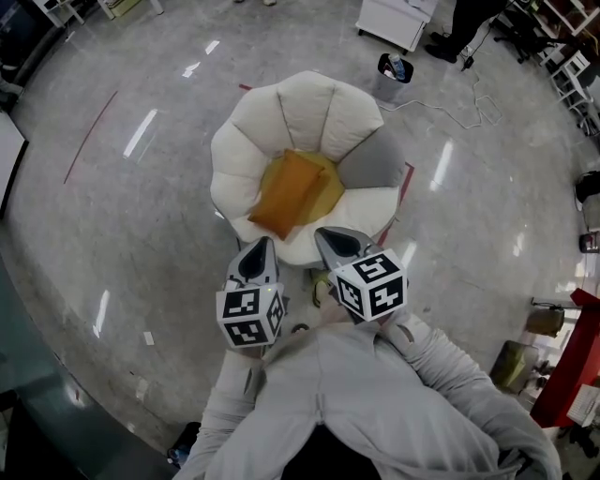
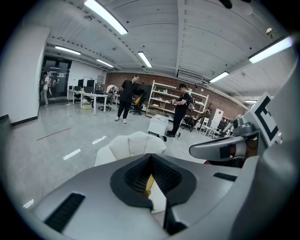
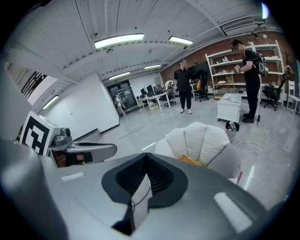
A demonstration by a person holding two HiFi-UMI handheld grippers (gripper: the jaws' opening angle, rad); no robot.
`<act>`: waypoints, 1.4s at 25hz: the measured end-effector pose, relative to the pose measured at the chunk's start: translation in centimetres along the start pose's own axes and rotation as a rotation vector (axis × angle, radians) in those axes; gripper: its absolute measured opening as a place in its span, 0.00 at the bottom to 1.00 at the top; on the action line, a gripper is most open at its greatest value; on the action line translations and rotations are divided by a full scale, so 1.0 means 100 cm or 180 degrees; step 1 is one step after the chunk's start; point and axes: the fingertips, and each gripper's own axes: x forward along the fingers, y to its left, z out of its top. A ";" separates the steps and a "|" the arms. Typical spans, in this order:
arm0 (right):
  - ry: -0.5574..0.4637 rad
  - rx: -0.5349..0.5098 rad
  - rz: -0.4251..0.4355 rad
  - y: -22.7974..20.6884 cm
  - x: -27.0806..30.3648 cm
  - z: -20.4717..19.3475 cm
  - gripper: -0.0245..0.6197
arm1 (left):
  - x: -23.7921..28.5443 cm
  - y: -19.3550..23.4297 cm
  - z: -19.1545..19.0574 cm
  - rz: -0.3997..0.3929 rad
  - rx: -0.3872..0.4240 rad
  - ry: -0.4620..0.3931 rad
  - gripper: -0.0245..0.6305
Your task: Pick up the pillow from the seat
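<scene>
An orange-yellow pillow (image 1: 286, 192) lies flat on the cushion of a cream, shell-shaped seat (image 1: 309, 108). Both grippers hover side by side just short of the seat's front edge, pointing at it and touching nothing. My left gripper (image 1: 260, 251) is shut and empty, and my right gripper (image 1: 330, 240) also looks shut and empty. In the left gripper view the closed jaws (image 2: 151, 161) cover most of the seat (image 2: 129, 145); a yellow sliver of pillow (image 2: 149, 183) shows through. The right gripper view shows the seat (image 3: 201, 140) and a pillow corner (image 3: 190, 161) beyond its jaws (image 3: 146, 161).
A black bin (image 1: 395, 67), a white cabinet (image 1: 394, 19) and a floor cable (image 1: 450, 112) lie behind the seat. Two people (image 2: 126, 98) (image 2: 180, 108) stand farther back by shelves and desks. A red stand (image 1: 572, 375) is at my right.
</scene>
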 end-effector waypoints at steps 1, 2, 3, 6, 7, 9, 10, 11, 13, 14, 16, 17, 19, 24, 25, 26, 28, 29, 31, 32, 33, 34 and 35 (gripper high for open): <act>0.0009 -0.0003 0.0004 -0.007 0.002 0.004 0.04 | 0.007 -0.001 0.003 0.0007 0.0003 0.0007 0.04; 0.0019 -0.0003 0.0009 -0.014 0.005 0.007 0.04 | 0.014 -0.002 0.006 0.0014 0.0005 0.0015 0.04; 0.0029 0.0001 0.0012 -0.021 0.008 0.010 0.04 | 0.022 -0.003 0.009 0.0020 0.0006 0.0025 0.04; 0.0068 0.0024 0.0019 -0.042 0.019 0.018 0.04 | 0.045 -0.004 0.018 0.0035 0.0006 0.0056 0.04; 0.0083 0.0035 0.0024 -0.048 0.022 0.020 0.04 | 0.053 -0.003 0.020 0.0043 0.0005 0.0071 0.04; 0.0115 0.0055 0.0038 -0.060 0.030 0.024 0.04 | 0.068 -0.002 0.023 0.0060 0.0003 0.0113 0.04; 0.0133 0.0063 0.0045 -0.066 0.034 0.027 0.04 | 0.076 -0.001 0.024 0.0070 0.0003 0.0140 0.04; 0.0152 0.0073 0.0054 -0.072 0.038 0.029 0.04 | 0.083 0.000 0.025 0.0081 0.0005 0.0165 0.04; 0.0190 0.0100 0.0074 -0.083 0.047 0.033 0.04 | 0.098 0.003 0.029 0.0096 0.0008 0.0212 0.04; 0.0211 0.0116 0.0087 -0.088 0.052 0.034 0.04 | 0.105 0.004 0.030 0.0099 0.0006 0.0236 0.04; 0.0262 0.0142 0.0109 -0.098 0.061 0.036 0.04 | 0.120 0.007 0.032 0.0102 -0.0008 0.0293 0.04; 0.0289 0.0154 0.0114 -0.104 0.065 0.037 0.04 | 0.127 0.008 0.032 0.0102 -0.0012 0.0323 0.04; 0.0340 0.0180 0.0110 -0.113 0.072 0.037 0.04 | 0.140 0.010 0.032 0.0095 -0.0007 0.0382 0.04; 0.0483 0.0288 0.0077 -0.130 0.094 0.030 0.04 | 0.167 0.020 0.020 0.0072 -0.0011 0.0586 0.04; 0.0503 0.0311 0.0065 -0.133 0.098 0.028 0.04 | 0.171 0.022 0.016 0.0066 -0.0010 0.0628 0.04; 0.0520 0.0323 0.0051 -0.136 0.102 0.026 0.04 | 0.175 0.024 0.012 0.0058 -0.0005 0.0666 0.04; 0.0556 0.0340 0.0027 -0.140 0.110 0.019 0.04 | 0.184 0.028 0.003 0.0032 0.0007 0.0741 0.04; 0.0578 0.0359 0.0017 -0.141 0.114 0.015 0.04 | 0.188 0.030 -0.002 0.0016 0.0008 0.0780 0.04; 0.0624 0.0407 -0.0013 -0.146 0.124 0.006 0.04 | 0.199 0.036 -0.015 -0.0012 0.0010 0.0868 0.04; 0.0644 0.0429 -0.0038 -0.149 0.129 0.001 0.04 | 0.206 0.039 -0.021 -0.0028 0.0015 0.0920 0.04; 0.0661 0.0452 -0.0068 -0.153 0.134 -0.003 0.04 | 0.212 0.042 -0.028 -0.0049 0.0021 0.0974 0.04; 0.0676 0.0483 -0.0102 -0.157 0.139 -0.009 0.04 | 0.219 0.046 -0.034 -0.0069 0.0027 0.1028 0.05; 0.0692 0.0524 -0.0135 -0.161 0.145 -0.014 0.04 | 0.226 0.049 -0.040 -0.0085 0.0031 0.1076 0.05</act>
